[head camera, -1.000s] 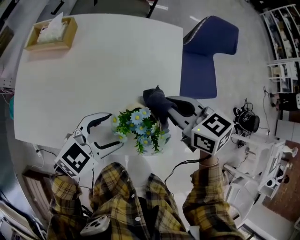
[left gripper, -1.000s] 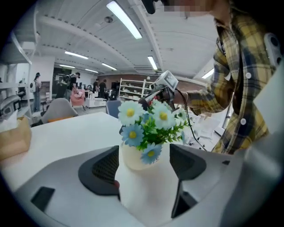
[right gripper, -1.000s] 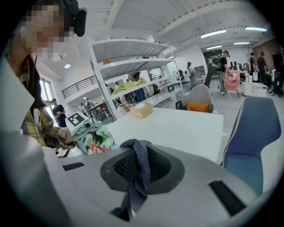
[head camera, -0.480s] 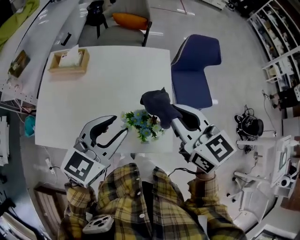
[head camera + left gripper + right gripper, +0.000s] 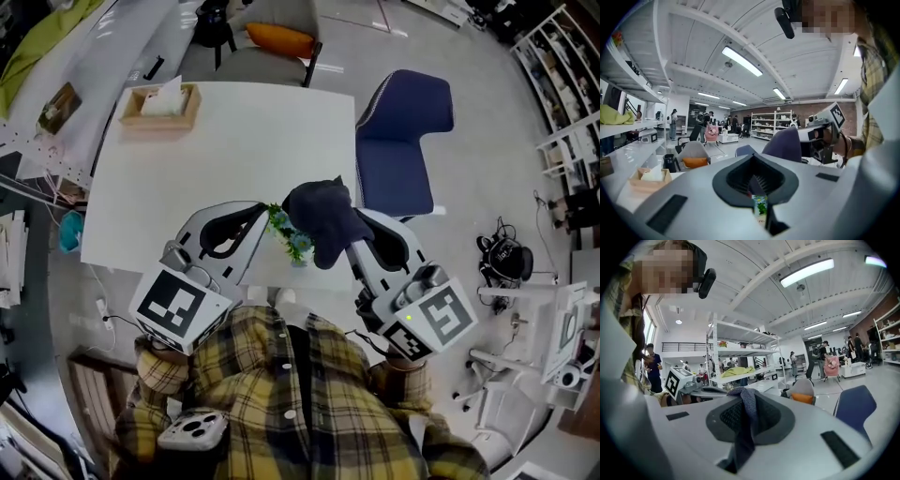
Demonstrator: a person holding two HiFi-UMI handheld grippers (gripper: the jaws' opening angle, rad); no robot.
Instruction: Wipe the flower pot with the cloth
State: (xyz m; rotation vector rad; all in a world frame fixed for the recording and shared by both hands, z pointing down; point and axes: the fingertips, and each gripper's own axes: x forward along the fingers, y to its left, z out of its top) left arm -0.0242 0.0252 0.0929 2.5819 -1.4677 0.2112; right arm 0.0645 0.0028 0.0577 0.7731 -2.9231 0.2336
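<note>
The flower pot (image 5: 292, 242), small with blue and white flowers, stands at the near edge of the white table (image 5: 225, 150). My left gripper (image 5: 261, 214) hangs raised just left of it. Its jaws have just been closing and now meet with nothing between them. In the left gripper view a sliver of the plant (image 5: 760, 207) shows through the slit below the shut left gripper (image 5: 753, 161). The dark cloth (image 5: 323, 217) bunches over the flowers' right side. My right gripper (image 5: 744, 398) is shut on the cloth (image 5: 745, 423), which drapes down between the pads.
A wooden tissue box (image 5: 161, 103) sits at the table's far left corner. A blue chair (image 5: 403, 141) stands by the right edge and a chair with an orange cushion (image 5: 281, 39) beyond the far edge. Shelving (image 5: 572, 141) lines the right.
Both grippers have risen from beside the pot. The left jaws went from wide open to closed. The right gripper kept the cloth and carried it upward over the flowers.
</note>
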